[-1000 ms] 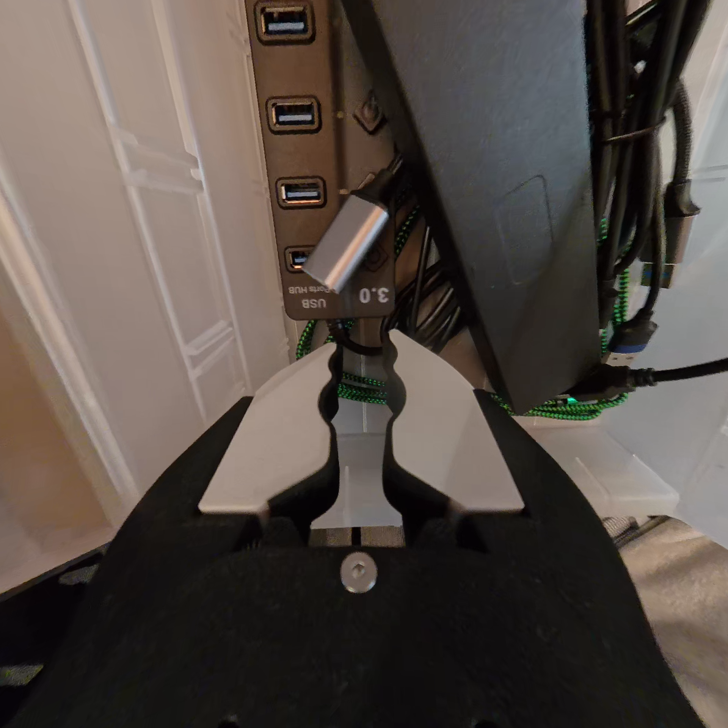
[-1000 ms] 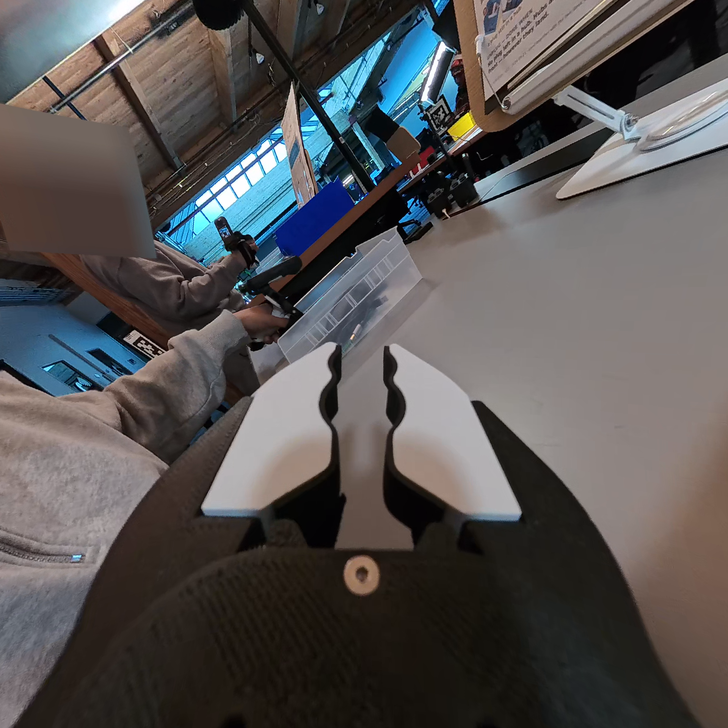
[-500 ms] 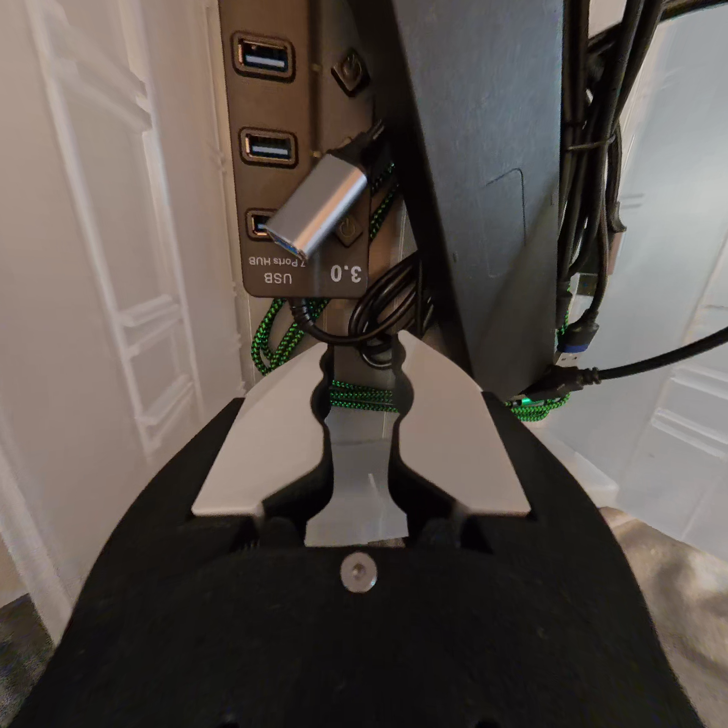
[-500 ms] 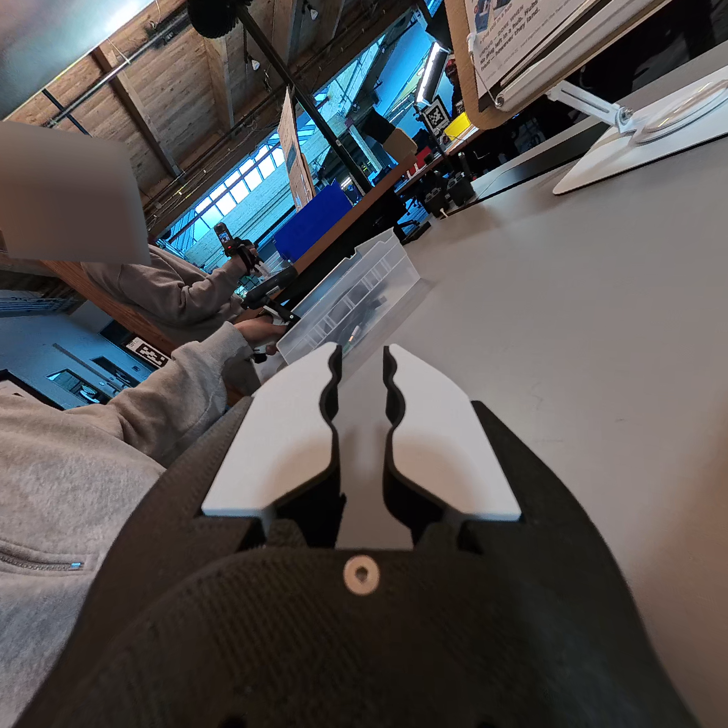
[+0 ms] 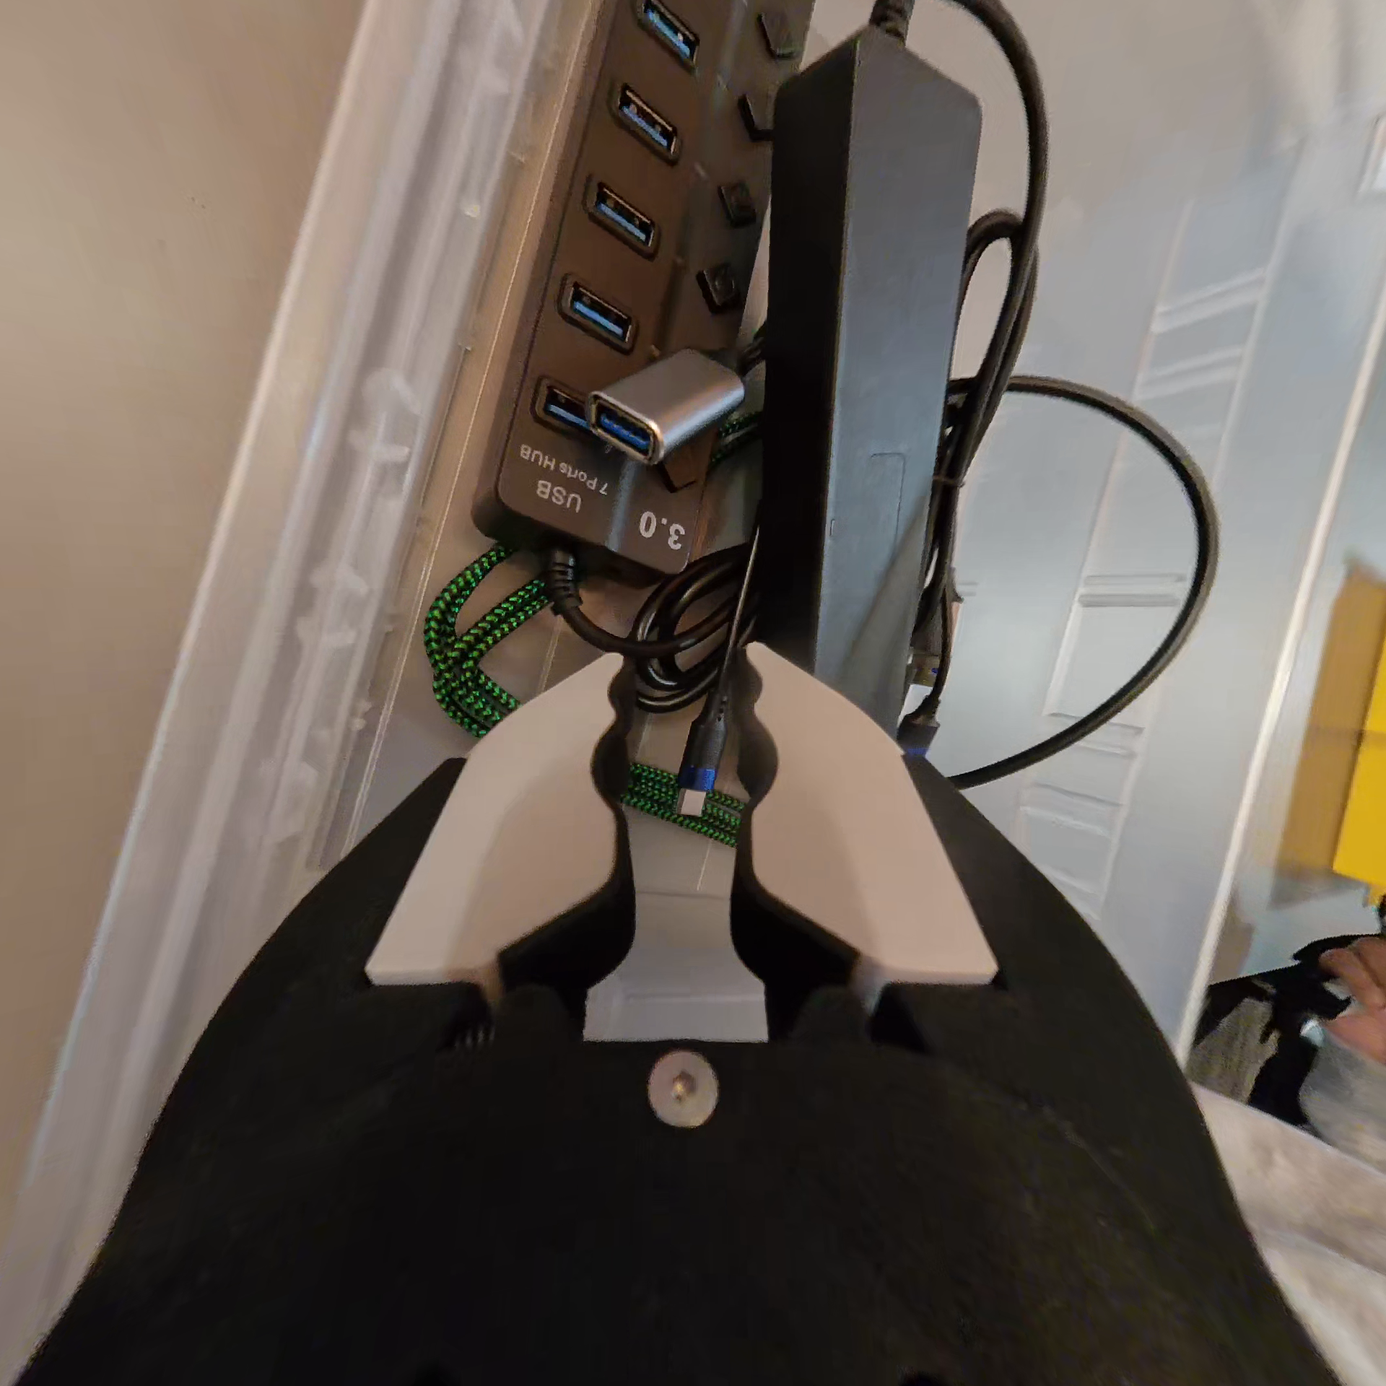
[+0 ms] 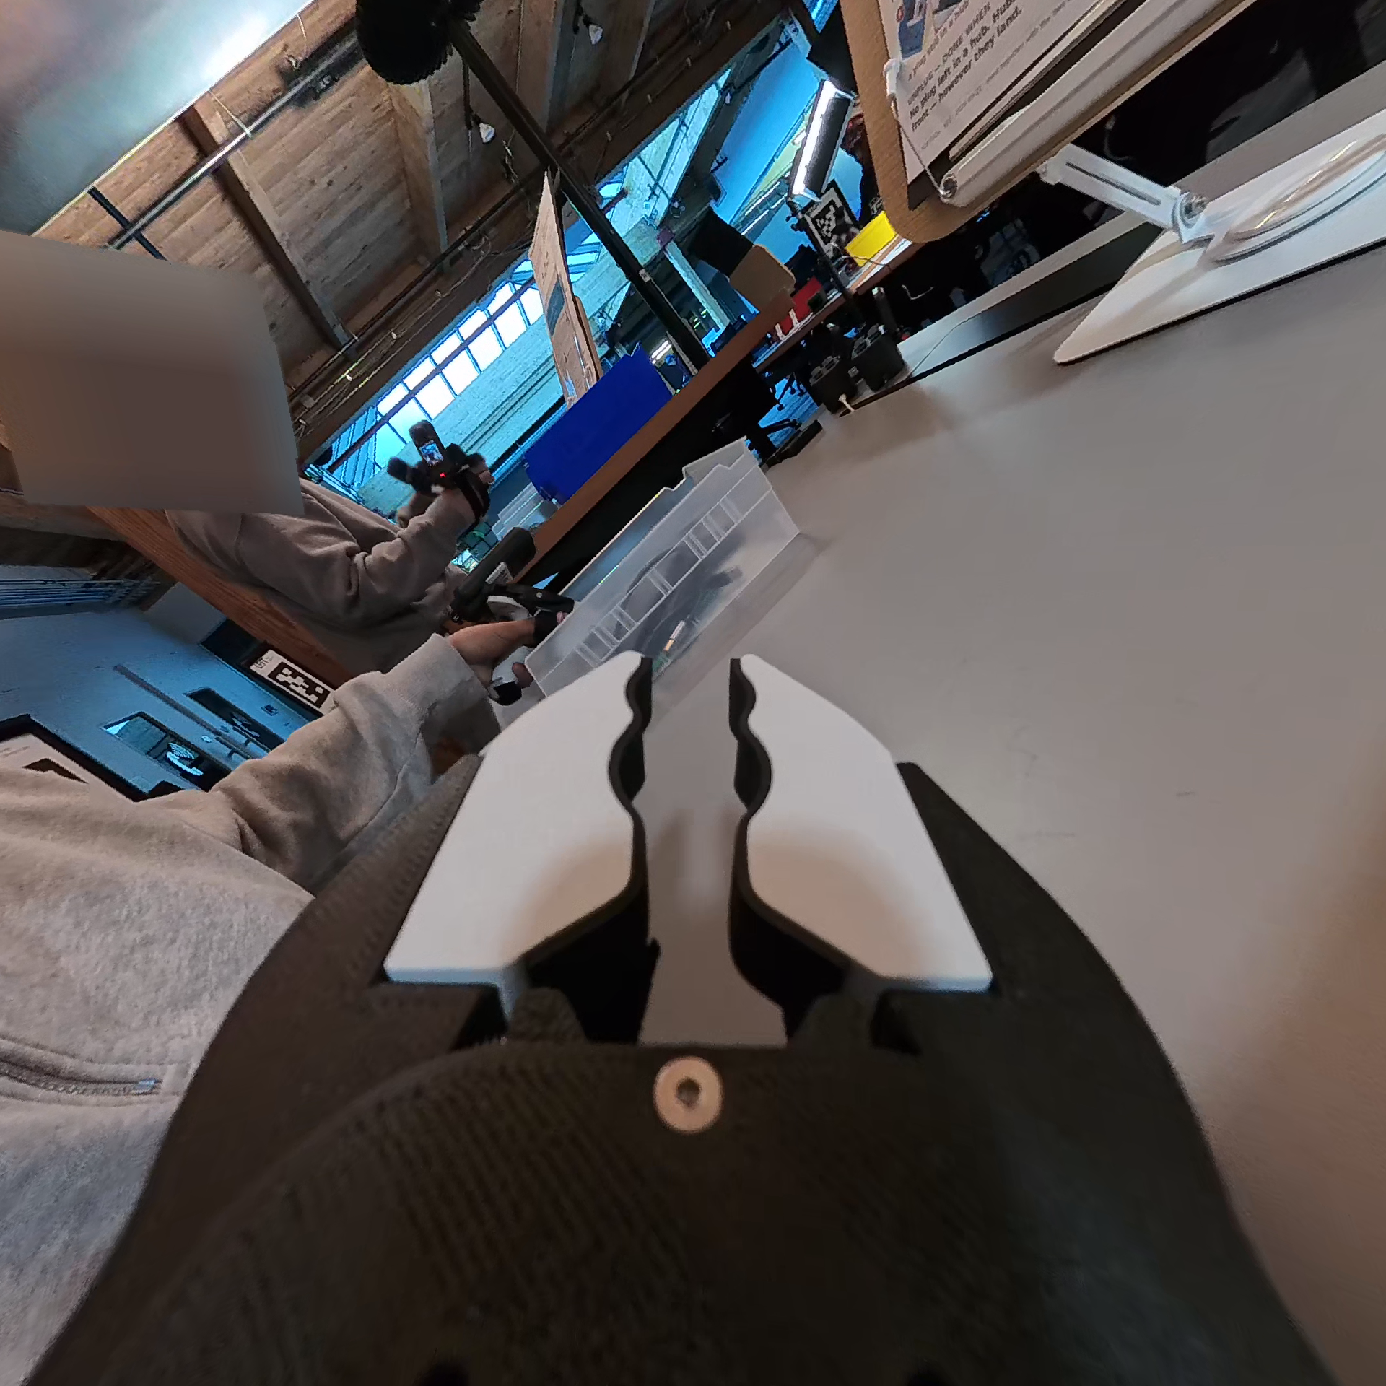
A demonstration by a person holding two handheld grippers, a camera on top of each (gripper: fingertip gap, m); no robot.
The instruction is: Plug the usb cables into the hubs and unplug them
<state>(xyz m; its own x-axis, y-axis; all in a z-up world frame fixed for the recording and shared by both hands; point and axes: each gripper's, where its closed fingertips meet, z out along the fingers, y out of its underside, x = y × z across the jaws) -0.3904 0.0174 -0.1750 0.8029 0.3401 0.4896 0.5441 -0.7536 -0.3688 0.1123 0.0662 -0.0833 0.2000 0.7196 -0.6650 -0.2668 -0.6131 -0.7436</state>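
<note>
In the left wrist view a black multi-port USB hub (image 5: 600, 315) lies in a clear plastic bin (image 5: 337, 525), with a dark grey hub (image 5: 862, 300) beside it on the right. A silver USB connector (image 5: 660, 412) hangs over the black hub's nearest port, unplugged. My left gripper (image 5: 684, 664) is open just below the hubs. A black cable plug with a blue ring (image 5: 705, 750) lies between its fingers, untouched. Green braided cable (image 5: 465, 660) is coiled underneath. My right gripper (image 6: 690, 664) is open and empty, low over the grey table (image 6: 1050, 675).
Black cables (image 5: 1125, 600) loop to the right of the grey hub. In the right wrist view the clear bin (image 6: 675, 547) stands ahead, with a grey-sleeved arm (image 6: 375, 712) reaching to it. A white monitor base (image 6: 1200, 285) stands at the far right. Another person holds a device (image 6: 435, 457) beyond.
The left gripper has tilted and pulled back, so more of both hubs shows. Its jaws stand slightly wider, and the blue-ringed plug now lies between them. The right gripper has barely moved.
</note>
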